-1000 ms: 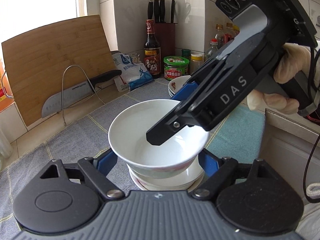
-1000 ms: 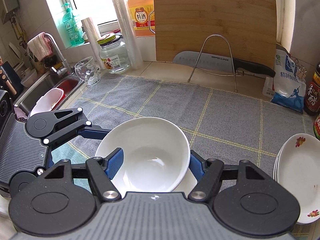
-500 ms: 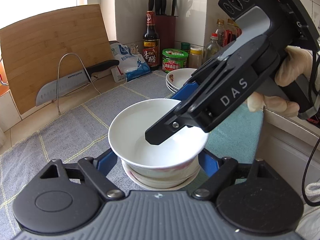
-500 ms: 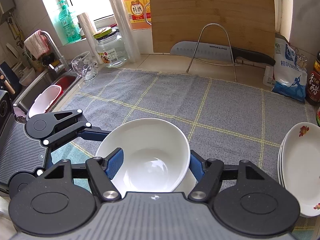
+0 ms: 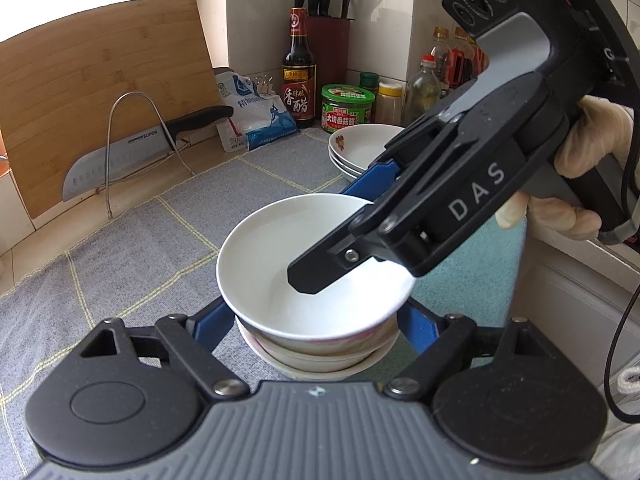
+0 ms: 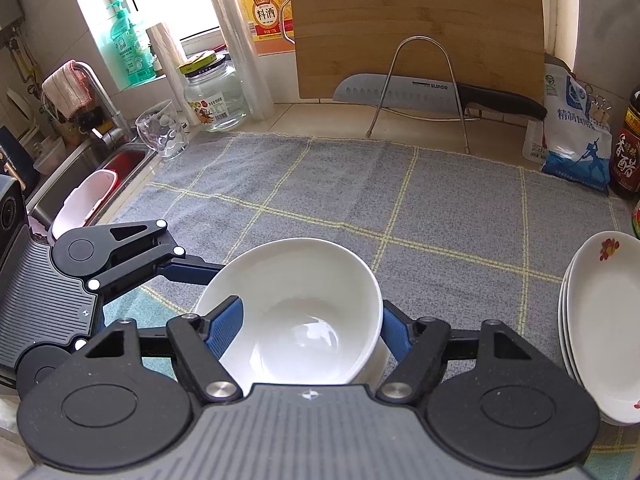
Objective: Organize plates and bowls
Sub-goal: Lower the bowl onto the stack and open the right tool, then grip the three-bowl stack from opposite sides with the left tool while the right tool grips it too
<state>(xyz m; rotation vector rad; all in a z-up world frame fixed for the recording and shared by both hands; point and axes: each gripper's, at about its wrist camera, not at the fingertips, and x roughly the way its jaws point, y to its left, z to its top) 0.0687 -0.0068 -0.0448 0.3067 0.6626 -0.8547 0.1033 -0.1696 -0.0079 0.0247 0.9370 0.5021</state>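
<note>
Legible writing: "DAS" in white capitals on the black body of your right gripper [image 5: 344,236]; "SUPOR" on the blade of the knife [image 6: 432,92] that lies across the wire stand [image 6: 420,88] in front of the bamboo cutting board [image 6: 416,20]. The dark vinegar bottle [image 5: 298,76], the green-lidded jar [image 5: 347,108], the blue and white salt bag [image 6: 576,136] and the orange cooking-wine jug [image 6: 266,8] carry Chinese labels (2 large characters can be made out on the jug, the smaller print cannot be read).

White bowl [image 5: 304,264]: it sits nested on top of a short stack of bowls [image 5: 320,356] on the grey checked cloth [image 6: 360,184], directly ahead of both of your tools.

Right gripper: you reach it into the stack from the right. 1 blue finger lies inside the top bowl, against its inner wall, the other outside the rim on the far side, so the wall stands between them. The jaws are opening at this moment, and whether the pads yet clear the wall cannot be told.

Left gripper [image 5: 316,320]: its jaws stand wide, 1 blue finger at each side of the stack below the top bowl's rim. Whether the pads press on the bowls cannot be told.

A second stack, of 3 flower-printed plates [image 6: 600,328], rests at the right edge of the cloth, well apart from both grippers.
</note>
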